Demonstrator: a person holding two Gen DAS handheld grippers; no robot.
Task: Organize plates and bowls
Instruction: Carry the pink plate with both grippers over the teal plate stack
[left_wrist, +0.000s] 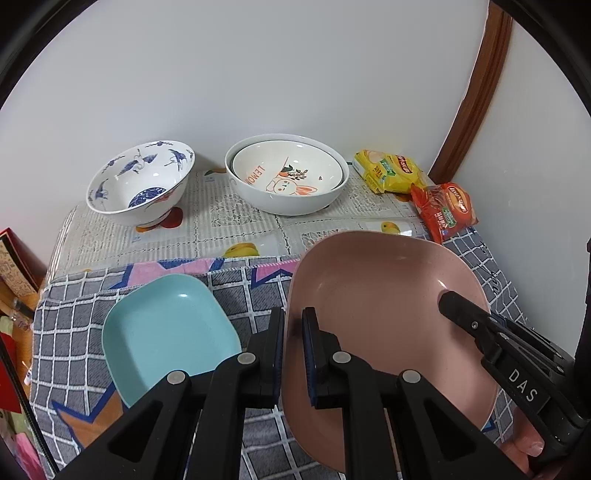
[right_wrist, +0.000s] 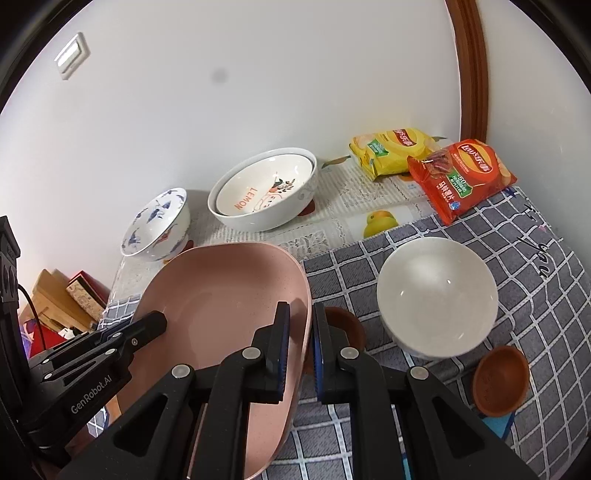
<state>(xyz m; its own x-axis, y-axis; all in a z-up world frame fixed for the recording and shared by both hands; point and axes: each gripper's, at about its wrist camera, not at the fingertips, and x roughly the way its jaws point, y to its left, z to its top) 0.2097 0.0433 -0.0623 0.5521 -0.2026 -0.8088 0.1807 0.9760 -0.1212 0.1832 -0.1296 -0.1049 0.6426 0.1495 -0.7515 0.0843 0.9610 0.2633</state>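
A large pink plate (left_wrist: 384, 306) hangs above the checked cloth, held from both sides. My left gripper (left_wrist: 293, 325) is shut on its left rim. My right gripper (right_wrist: 300, 325) is shut on its right rim, and the pink plate (right_wrist: 218, 306) fills the left of that view. A turquoise plate (left_wrist: 166, 332) lies on the cloth to the left. A plain white bowl (right_wrist: 437, 295) sits to the right, with two small brown bowls (right_wrist: 500, 380) near it. At the back stand a blue-patterned bowl (left_wrist: 140, 181) and a white bowl with a rabbit-print dish (left_wrist: 288, 173) nested inside.
Two crisp packets, yellow (right_wrist: 395, 149) and red (right_wrist: 461, 173), lie at the back right by a brown door frame (left_wrist: 476, 88). Boxes (right_wrist: 70, 295) crowd the floor off the table's left edge. A white wall runs close behind the bowls.
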